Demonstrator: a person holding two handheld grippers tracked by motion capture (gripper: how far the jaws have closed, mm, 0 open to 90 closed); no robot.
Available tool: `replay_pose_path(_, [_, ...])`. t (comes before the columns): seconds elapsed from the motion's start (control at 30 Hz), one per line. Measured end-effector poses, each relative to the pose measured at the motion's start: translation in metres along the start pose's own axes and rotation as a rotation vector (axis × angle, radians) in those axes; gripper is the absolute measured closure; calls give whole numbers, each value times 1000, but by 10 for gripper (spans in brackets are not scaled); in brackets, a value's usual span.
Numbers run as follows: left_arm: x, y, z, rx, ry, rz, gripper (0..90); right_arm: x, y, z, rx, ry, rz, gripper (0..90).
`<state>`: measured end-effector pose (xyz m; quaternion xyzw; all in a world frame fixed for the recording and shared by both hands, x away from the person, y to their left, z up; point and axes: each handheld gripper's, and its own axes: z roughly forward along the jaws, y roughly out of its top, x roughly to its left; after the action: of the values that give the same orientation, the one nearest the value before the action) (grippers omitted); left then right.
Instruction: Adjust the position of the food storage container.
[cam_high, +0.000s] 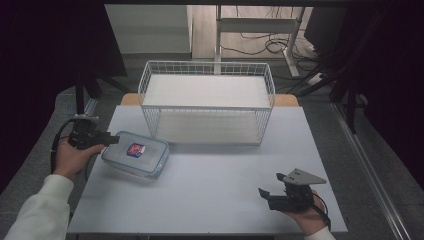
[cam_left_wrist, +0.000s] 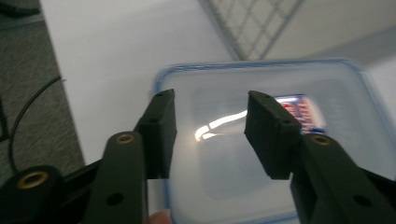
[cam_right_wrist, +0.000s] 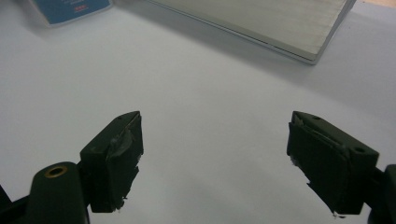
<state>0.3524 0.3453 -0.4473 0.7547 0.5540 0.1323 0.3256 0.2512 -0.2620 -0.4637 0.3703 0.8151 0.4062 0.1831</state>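
Clear lidded container (cam_high: 135, 154), blue-rimmed, red-blue label on lid, lies left of centre on white surface (cam_high: 215, 190); contents not discernible. White wire basket (cam_high: 207, 100) behind it, upper centre, empty-looking shelves. Left tool (cam_high: 111, 139) at container's left edge, jaws apart above lid, not pressing. Right tool (cam_high: 270, 186) lower right, jaws wide apart over bare surface.

The box (cam_high: 135, 155) has a small red, white and blue sticker (cam_high: 135, 149) on its lid. The words on it are too blurry to read.
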Motion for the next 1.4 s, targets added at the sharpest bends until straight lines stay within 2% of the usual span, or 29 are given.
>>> replay_pose_path(0.07, [8, 2, 5, 27, 28, 4, 597, 0, 0, 0, -1, -3, 0, 186])
replay_pose_path(0.23, [30, 6, 15, 58, 60, -23, 768, 0, -1, 1, 4, -9, -1, 186])
replay_pose_path(0.33, [38, 5, 21, 82, 70, -34, 869, 0, -1, 1, 10, -16, -3, 186])
replay_pose_path(0.5, [45, 4, 38, 172, 99, -12, 899, -1, -2, 3, 16, -21, 2, 186])
replay_pose_path(0.6, [46, 3, 48, 206, 94, 1, 900, -1, -3, 4, 23, -24, -2, 186])
replay_pose_path(0.7, [43, 2, 54, 220, 68, 17, 900, -1, -3, 4, 25, -27, 0, 186])
replay_pose_path(0.77, [41, 1, 56, 236, 80, 29, 900, -1, -3, 4, 25, -29, 1, 187])
replay_pose_path(0.83, [41, -1, 55, 236, 51, 18, 900, -2, -4, 4, 26, -32, 4, 186])
replay_pose_path(0.9, [40, -2, 55, 235, 48, 21, 900, -2, -4, 4, 28, -34, 4, 187])
replay_pose_path(0.93, [36, -3, 54, 241, 42, 39, 900, -2, -4, 5, 29, -34, 4, 186])
replay_pose_path(1.07, [26, -4, 54, 235, 9, 56, 900, -1, -3, 6, 33, -34, 0, 187])
replay_pose_path(1.3, [-7, -13, 54, 218, -65, 100, 900, 1, -2, 6, 34, -30, -6, 186])
replay_pose_path(1.4, [-18, -17, 54, 212, -83, 92, 900, 2, -2, 6, 30, -27, -7, 186])
